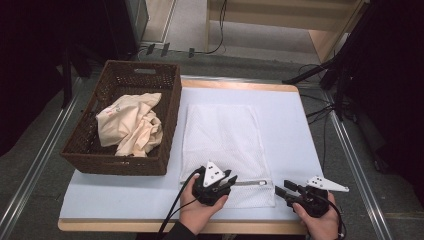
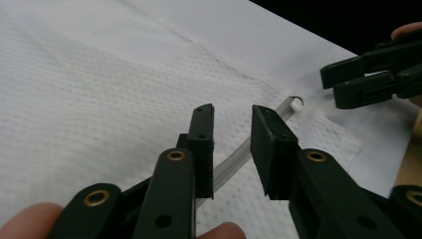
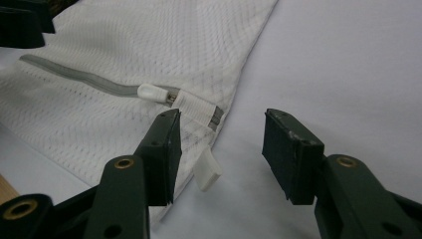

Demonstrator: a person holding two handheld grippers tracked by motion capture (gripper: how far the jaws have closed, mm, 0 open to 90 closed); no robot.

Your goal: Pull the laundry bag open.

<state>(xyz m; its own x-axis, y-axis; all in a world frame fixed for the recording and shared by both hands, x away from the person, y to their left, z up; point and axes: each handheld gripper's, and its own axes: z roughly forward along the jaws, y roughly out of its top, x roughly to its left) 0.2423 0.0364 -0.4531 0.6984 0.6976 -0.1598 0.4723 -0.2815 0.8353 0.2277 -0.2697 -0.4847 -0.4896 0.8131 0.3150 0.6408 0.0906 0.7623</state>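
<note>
A lab-like recording room: floor rails [image 1: 30, 170] flank the table [image 1: 280, 95] (cables [image 1: 320, 112] trailing over grey carpet).

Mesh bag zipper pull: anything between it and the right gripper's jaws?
No. In the right gripper view the zipper pull lies just beyond the open right gripper; between them is mesh bag corner and a white tab.

Wicker basket [image 1: 165, 107], dark brown, on the table's [image 1: 295, 130] left part. Cream cloth [image 1: 131, 124], crumpled, inside the basket. Black cables [image 1: 320, 112] on the floor, right of the table.
</note>
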